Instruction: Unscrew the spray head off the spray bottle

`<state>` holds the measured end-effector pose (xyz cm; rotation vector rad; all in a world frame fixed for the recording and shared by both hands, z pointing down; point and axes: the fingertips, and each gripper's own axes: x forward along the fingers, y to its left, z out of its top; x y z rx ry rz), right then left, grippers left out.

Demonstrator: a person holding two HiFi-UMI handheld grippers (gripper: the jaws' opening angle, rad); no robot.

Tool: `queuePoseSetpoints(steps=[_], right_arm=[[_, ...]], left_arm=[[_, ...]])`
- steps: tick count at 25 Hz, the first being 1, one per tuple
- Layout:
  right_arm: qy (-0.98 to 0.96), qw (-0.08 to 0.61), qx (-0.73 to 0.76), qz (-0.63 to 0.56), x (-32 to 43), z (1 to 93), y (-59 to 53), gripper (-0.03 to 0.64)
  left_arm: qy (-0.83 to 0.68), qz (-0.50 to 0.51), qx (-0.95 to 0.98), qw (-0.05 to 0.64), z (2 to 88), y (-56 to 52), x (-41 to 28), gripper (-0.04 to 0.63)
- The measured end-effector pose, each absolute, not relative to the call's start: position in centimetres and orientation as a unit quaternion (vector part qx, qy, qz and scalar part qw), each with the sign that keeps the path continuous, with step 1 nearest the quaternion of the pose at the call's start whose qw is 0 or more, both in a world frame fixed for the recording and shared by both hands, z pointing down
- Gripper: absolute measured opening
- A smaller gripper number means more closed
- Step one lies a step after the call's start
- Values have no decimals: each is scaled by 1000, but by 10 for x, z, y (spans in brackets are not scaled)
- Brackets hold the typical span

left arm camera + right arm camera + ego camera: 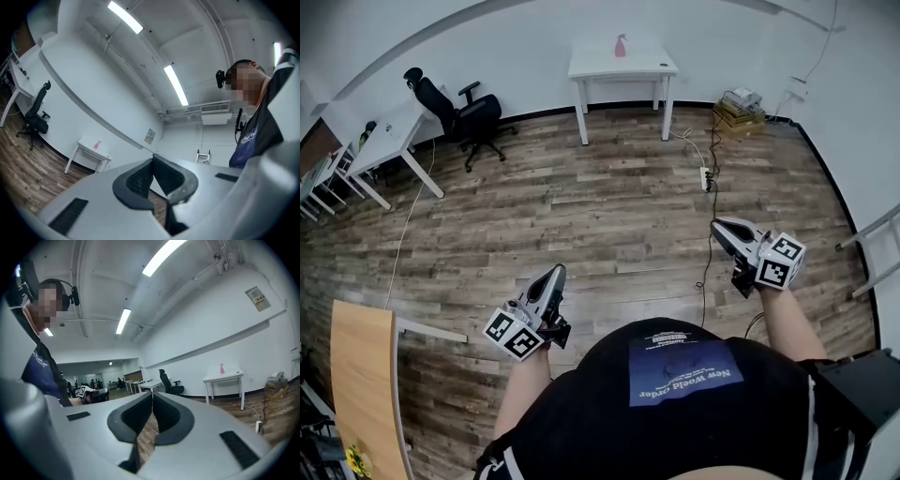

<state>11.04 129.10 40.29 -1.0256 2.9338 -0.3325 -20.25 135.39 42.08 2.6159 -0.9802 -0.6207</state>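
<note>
The left hand-held gripper [555, 274] and right hand-held gripper [719, 227] were closed on nothing above the wood floor [581, 206]. The pink bottle [621, 45] stood well ahead of both on a white counter [649, 64] by the wall [525, 56], with wide floor between.

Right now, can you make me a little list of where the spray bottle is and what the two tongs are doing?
Spray bottle: pink, standing on the white table by the far wall
Left tongs: shut, empty, far from the bottle
Right tongs: shut, empty, far from the bottle
In between: wooden floor with a cable lying on it
Also there: black office chair, left of the table
Unscrewing: not started
</note>
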Motion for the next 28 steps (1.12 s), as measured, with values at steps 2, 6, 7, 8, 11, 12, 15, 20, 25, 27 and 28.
queuePoseSetpoints(steps=[2,6,7,8,11,12,15,20,25,27,28], right_arm=[[939,6,-325,-109,102,406,1288,-2],[941,0,-321,-110,108,414,1275,-2],[940,3,-324,-112,115,415,1270,-2],[938,7,-326,-117,123,417,1263,-2],[937,21,-325,-126,144,418,1239,-2],[938,25,-322,-126,151,418,1229,-2],[940,33,-314,-130,179,416,1194,-2],[945,43,-302,-121,229,399,1138,-2],[945,45,-300,-121,276,398,1095,-2],[946,38,-299,-120,291,405,1083,-2],[946,34,-299,-121,296,410,1077,-2]], left_arm=[[-342,-217,904,140,421,1349,-211,3],[-341,-217,903,142,423,1331,-204,3],[-340,-216,904,143,424,1326,-198,3],[-339,-213,905,144,424,1320,-191,2],[-341,-205,907,140,420,1301,-170,3],[-343,-203,907,137,418,1292,-162,3],[-350,-203,904,134,411,1263,-132,2],[-357,-204,904,122,394,1213,-80,2],[-360,-202,902,127,387,1167,-32,2],[-361,-201,902,127,388,1152,-15,3],[-360,-201,902,128,388,1144,-9,3]])
